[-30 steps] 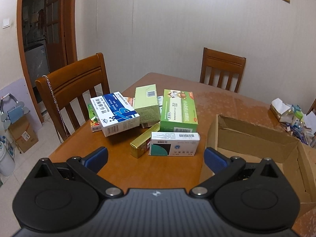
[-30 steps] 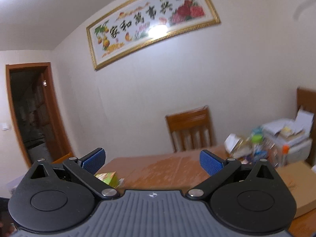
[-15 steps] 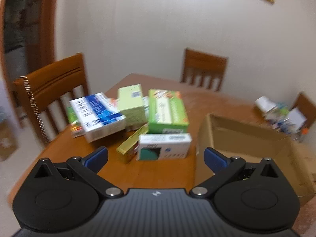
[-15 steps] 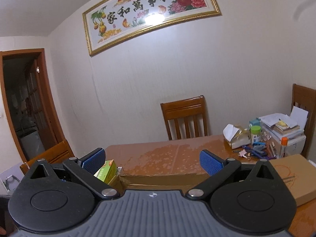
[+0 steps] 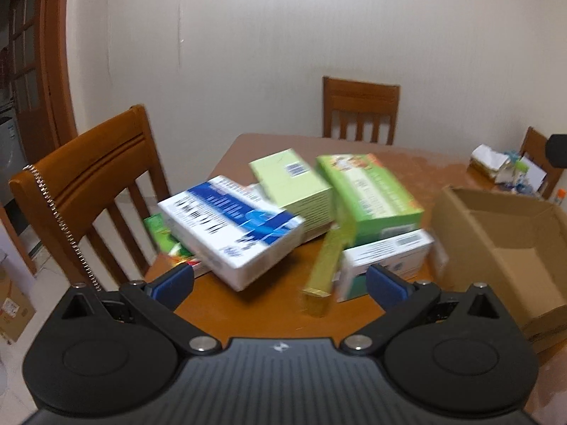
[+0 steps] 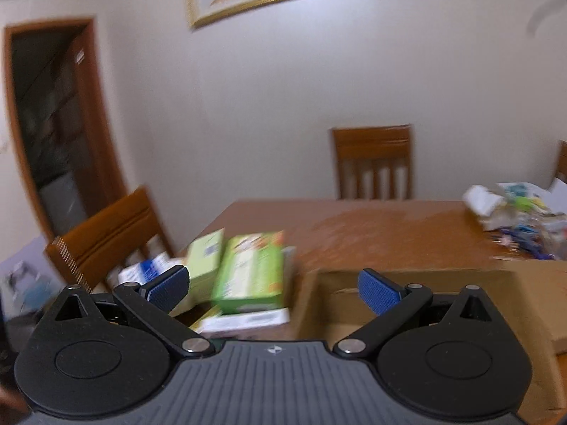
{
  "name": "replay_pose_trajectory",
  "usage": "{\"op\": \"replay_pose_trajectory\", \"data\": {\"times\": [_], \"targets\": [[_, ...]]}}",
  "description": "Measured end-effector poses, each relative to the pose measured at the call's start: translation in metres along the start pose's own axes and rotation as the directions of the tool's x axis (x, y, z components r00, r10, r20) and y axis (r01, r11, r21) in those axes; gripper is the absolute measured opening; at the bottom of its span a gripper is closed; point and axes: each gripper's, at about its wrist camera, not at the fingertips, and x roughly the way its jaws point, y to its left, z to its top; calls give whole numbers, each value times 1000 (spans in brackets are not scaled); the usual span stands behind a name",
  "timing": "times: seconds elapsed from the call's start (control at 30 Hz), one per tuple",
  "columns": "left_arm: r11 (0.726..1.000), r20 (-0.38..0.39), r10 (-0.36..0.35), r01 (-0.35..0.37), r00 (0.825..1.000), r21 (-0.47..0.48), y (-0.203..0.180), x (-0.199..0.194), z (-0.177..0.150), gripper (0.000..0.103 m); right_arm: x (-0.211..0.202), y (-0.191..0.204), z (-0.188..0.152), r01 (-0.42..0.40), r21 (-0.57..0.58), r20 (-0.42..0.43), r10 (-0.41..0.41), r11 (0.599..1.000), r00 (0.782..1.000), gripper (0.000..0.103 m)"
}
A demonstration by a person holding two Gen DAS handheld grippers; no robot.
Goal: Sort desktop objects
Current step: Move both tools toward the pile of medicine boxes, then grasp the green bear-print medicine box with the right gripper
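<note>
A pile of boxes is seen on the wooden table [image 5: 407, 156], just left of an open cardboard box [image 5: 503, 233]. In the left wrist view, the left gripper [image 5: 280, 283] is held above the near table edge with its blue pads spread wide apart and nothing between them. Straight ahead of it a blue-and-white box [image 5: 230, 226] is propped at a tilt over a small green packet [image 5: 159, 230]. Behind it a pale green box [image 5: 290, 180] is leaned, and to its right a bright green box [image 5: 372, 194] is stacked on a white box [image 5: 386, 258]. A slim gold box [image 5: 324, 265] is wedged between the blue-and-white box and the white one (all of it softened by motion blur).

In the right wrist view, the right gripper [image 6: 273, 288] is likewise held with pads wide apart and empty, with the bright green box [image 6: 251, 272] and the near wall of the cardboard box [image 6: 443, 283] framed between them. A wooden chair [image 5: 81, 184] is placed at the table's left side, another chair [image 5: 359, 109] at its far side, and loose clutter [image 6: 514, 209] is heaped at the far right corner.
</note>
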Motion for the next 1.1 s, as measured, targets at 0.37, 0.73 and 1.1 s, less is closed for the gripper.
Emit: {"op": "replay_pose_trajectory", "data": {"times": [0.37,0.73,1.1], "targets": [[999,-23,18,-17,1000,30,31,19,0,103,35,38,11,1,-57,-83,-6,998,997,103],[996,-53,-61,64,997,57,19,33,-8,103,41,31,9,92,-38,-127,-96,995,987,103],[993,-53,-55,61,997,104,17,38,-5,103,56,58,8,33,-128,-121,-49,991,991,103]]}}
